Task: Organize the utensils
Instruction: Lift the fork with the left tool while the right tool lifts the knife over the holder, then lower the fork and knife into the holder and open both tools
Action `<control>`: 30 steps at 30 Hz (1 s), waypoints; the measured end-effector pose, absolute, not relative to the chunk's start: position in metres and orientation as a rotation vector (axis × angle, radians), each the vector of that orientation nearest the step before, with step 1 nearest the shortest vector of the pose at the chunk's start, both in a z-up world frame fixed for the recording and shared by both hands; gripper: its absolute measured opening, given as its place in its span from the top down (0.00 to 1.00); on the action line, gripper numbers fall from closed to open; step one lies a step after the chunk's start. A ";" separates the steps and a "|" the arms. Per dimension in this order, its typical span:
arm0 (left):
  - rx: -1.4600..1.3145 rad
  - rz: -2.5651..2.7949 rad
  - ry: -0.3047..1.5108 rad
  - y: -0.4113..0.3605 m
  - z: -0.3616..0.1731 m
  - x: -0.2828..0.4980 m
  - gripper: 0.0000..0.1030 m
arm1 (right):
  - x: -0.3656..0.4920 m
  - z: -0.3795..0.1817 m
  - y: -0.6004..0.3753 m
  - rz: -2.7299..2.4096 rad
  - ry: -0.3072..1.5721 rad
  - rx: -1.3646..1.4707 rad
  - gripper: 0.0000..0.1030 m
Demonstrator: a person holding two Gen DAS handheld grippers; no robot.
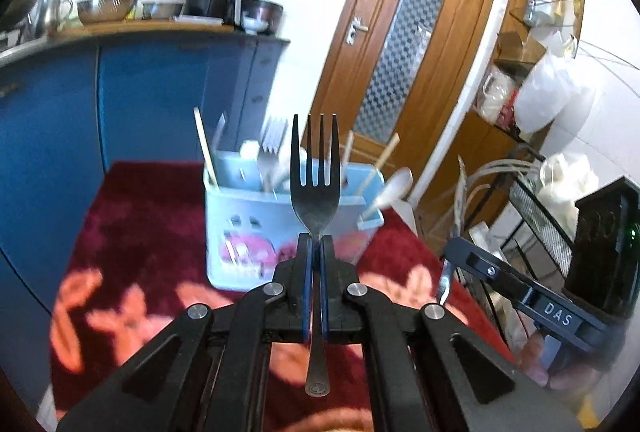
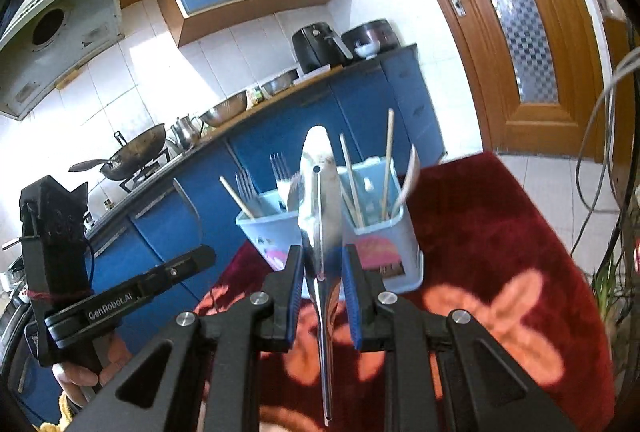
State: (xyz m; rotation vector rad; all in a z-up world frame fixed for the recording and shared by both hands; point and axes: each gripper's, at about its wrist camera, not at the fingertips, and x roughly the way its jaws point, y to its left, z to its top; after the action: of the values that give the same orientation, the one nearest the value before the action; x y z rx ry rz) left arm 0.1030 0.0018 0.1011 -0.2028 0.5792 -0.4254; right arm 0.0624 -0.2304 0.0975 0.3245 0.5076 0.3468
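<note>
- A fork (image 1: 316,188) is gripped by its neck between the blue pads of the left hand-held gripper (image 1: 316,246), which is clenched on it.
- The fork's long axis runs along the line of the fingers; the tines point up and away, towards the pale blue caddy (image 1: 256,228), and the handle end trails back beneath the linkage.
- The fork is held above the red floral cloth (image 1: 132,216) covering the surface, on the near side of the caddy.
- A flat metal utensil (image 2: 322,200), seemingly a turner seen edge-on, is grasped in the right hand-held gripper (image 2: 322,264), with the pads pressed on its blade.
- Its rounded tip points up and away towards the caddy (image 2: 384,244); its thin handle runs back and down.
- Both hand-held grippers are angled slightly downward towards the caddy, which stands on the cloth holding forks, chopsticks and spoons upright.
- In the right wrist view, the left hand-held gripper (image 2: 200,256) is seen left of the caddy, with a hand (image 2: 80,376) around its grip.
</note>
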 end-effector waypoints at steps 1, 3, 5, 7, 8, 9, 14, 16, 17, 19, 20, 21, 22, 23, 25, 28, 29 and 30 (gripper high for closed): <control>-0.201 -0.415 0.565 0.004 0.107 0.107 0.99 | 0.064 0.101 -0.230 0.343 0.499 0.318 0.79; -0.195 -0.399 0.543 0.007 0.117 0.114 0.99 | 0.069 0.109 -0.228 0.332 0.482 0.300 0.79; -0.192 -0.384 0.524 0.009 0.125 0.121 0.99 | 0.074 0.116 -0.226 0.321 0.464 0.288 0.79; -0.192 -0.368 0.502 0.012 0.134 0.131 0.99 | 0.082 0.123 -0.226 0.313 0.449 0.285 0.79; -0.194 -0.363 0.497 0.013 0.137 0.134 0.99 | 0.086 0.127 -0.225 0.309 0.442 0.281 0.79; -0.195 -0.356 0.487 0.015 0.142 0.139 0.99 | 0.089 0.130 -0.225 0.305 0.434 0.278 0.79; -0.178 -0.331 0.438 0.019 0.159 0.161 0.99 | 0.110 0.146 -0.221 0.260 0.386 0.240 0.79; -0.169 -0.321 0.416 0.018 0.166 0.170 0.99 | 0.119 0.152 -0.221 0.244 0.370 0.232 0.79; -0.166 -0.319 0.407 0.018 0.168 0.173 0.99 | 0.122 0.154 -0.220 0.239 0.362 0.230 0.79; -0.160 -0.311 0.389 0.016 0.172 0.180 0.99 | 0.130 0.157 -0.221 0.225 0.349 0.225 0.79; -0.159 -0.305 0.380 0.016 0.173 0.184 0.99 | 0.134 0.157 -0.221 0.217 0.345 0.222 0.79; -0.160 -0.299 0.369 0.016 0.174 0.189 0.99 | 0.139 0.158 -0.221 0.211 0.338 0.221 0.79; -0.161 -0.295 0.361 0.016 0.175 0.193 0.99 | 0.142 0.158 -0.221 0.208 0.332 0.221 0.79; -0.160 -0.291 0.356 0.016 0.174 0.196 0.99 | 0.146 0.157 -0.221 0.204 0.328 0.219 0.79; -0.154 -0.282 0.350 0.013 0.172 0.204 0.99 | 0.154 0.156 -0.220 0.190 0.317 0.208 0.79; -0.140 -0.278 0.350 0.009 0.165 0.215 0.99 | 0.163 0.151 -0.218 0.178 0.295 0.194 0.79; -0.136 -0.276 0.350 0.008 0.162 0.218 0.99 | 0.166 0.149 -0.217 0.170 0.288 0.190 0.79; -0.130 -0.272 0.352 0.007 0.157 0.222 0.99 | 0.169 0.146 -0.216 0.165 0.284 0.186 0.79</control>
State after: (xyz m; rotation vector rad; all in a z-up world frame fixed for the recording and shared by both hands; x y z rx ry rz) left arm 0.2216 0.0069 0.1568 -0.1299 0.3524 -0.2724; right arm 0.1692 -0.2165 0.1458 0.1865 0.2844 0.1652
